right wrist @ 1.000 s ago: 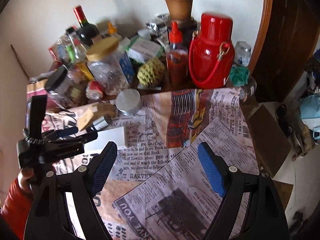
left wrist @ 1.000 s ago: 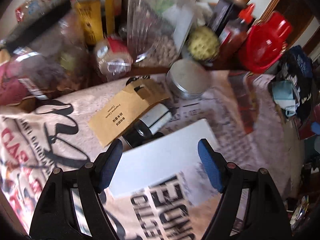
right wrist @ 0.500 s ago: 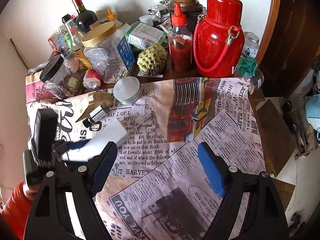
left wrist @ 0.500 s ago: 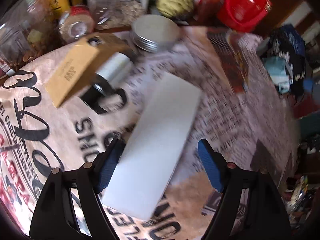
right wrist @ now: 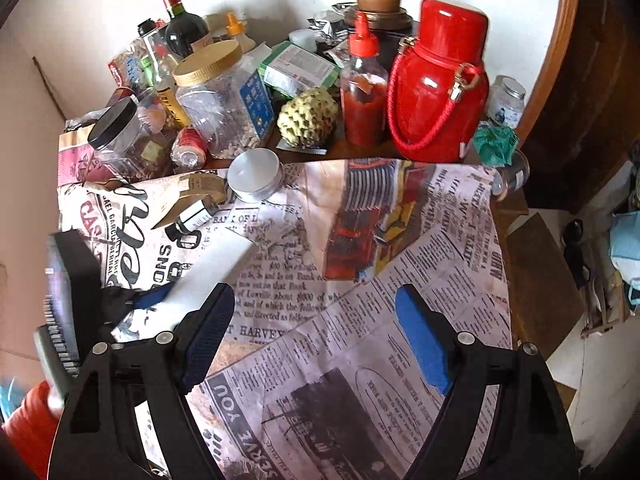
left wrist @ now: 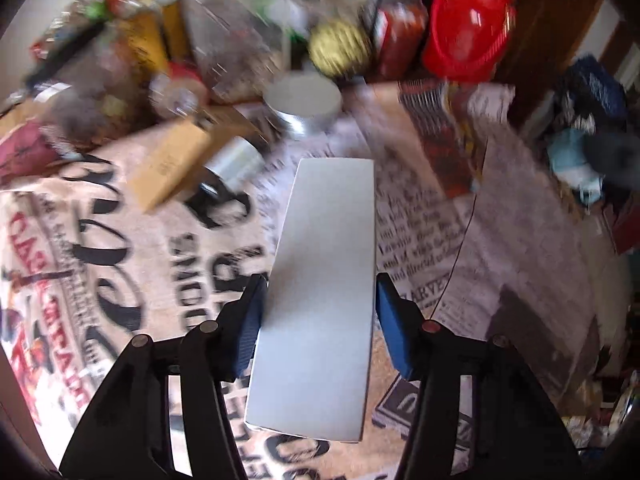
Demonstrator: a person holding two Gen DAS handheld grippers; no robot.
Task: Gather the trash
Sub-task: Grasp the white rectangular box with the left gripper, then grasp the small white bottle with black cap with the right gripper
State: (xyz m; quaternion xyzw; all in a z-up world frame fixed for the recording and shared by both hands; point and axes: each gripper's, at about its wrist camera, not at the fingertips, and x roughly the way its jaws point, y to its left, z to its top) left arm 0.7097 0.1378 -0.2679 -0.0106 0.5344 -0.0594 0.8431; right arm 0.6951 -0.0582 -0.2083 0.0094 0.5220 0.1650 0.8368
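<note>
A long white box [left wrist: 324, 280] lies lengthwise between the blue pads of my left gripper [left wrist: 318, 324], whose jaws have closed onto its two long sides. The box also shows in the right wrist view [right wrist: 208, 276], with the left gripper [right wrist: 152, 300] at its near end. Behind it lie a tan cardboard box [left wrist: 172, 164] and a small dark bottle with a white label [left wrist: 228, 168]. My right gripper [right wrist: 312, 332] is open and empty above the newspaper-covered table [right wrist: 360, 280].
At the table's back stand a silver tin [right wrist: 256, 174], a gold-lidded jar [right wrist: 224, 100], a black-lidded jar [right wrist: 124, 140], a custard apple [right wrist: 308, 118], a sauce bottle [right wrist: 364, 92], a red flask [right wrist: 438, 84] and a wine bottle [right wrist: 180, 20]. The table edge drops off at the right [right wrist: 504, 264].
My left gripper turned in line with the white box and its jaws narrowed onto the box's sides. The right gripper stayed open and hardly moved.
</note>
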